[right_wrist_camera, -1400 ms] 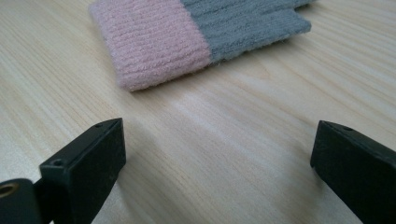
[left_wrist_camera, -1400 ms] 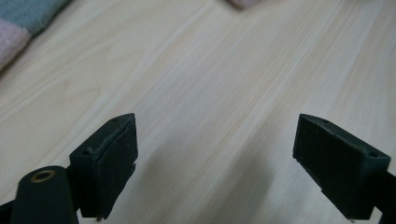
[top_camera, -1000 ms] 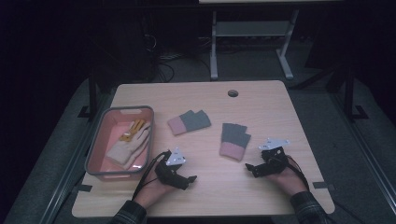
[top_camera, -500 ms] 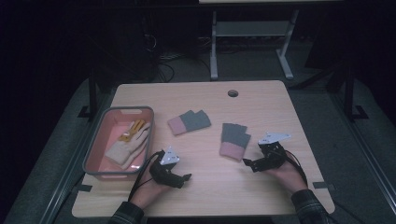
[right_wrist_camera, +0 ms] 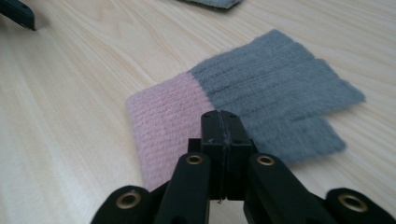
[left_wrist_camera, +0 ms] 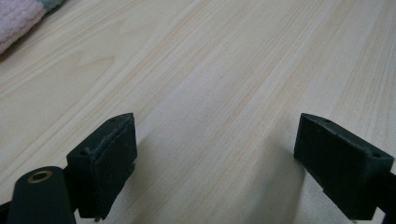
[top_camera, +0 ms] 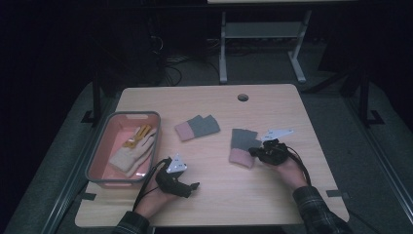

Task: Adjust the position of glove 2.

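Change since the earlier frames: the right gripper [top_camera: 257, 152] has travelled inward from the bare table to the right edge of the near pink-and-grey glove [top_camera: 240, 146], and its jaws have just been closing; in the right gripper view they stand pressed together over the pink cuff [right_wrist_camera: 163, 121], whether on a fold of knit or only above it cannot be told. Left gripper [top_camera: 191, 186]: unmoved, jaws spread wide over bare table [left_wrist_camera: 224, 84], holding nothing. Position of item: the glove lies flat at centre-right of the table, just left of the right gripper, long axis running near to far, pink cuff toward the person, grey fingers away. The right hand is plainly the nearer. Matching glove [top_camera: 197, 126]: farther back, apart. Grey-rimmed bin [top_camera: 100, 153] at left holds a cream glove [top_camera: 132, 151]. Brands, labels, writing: none legible.
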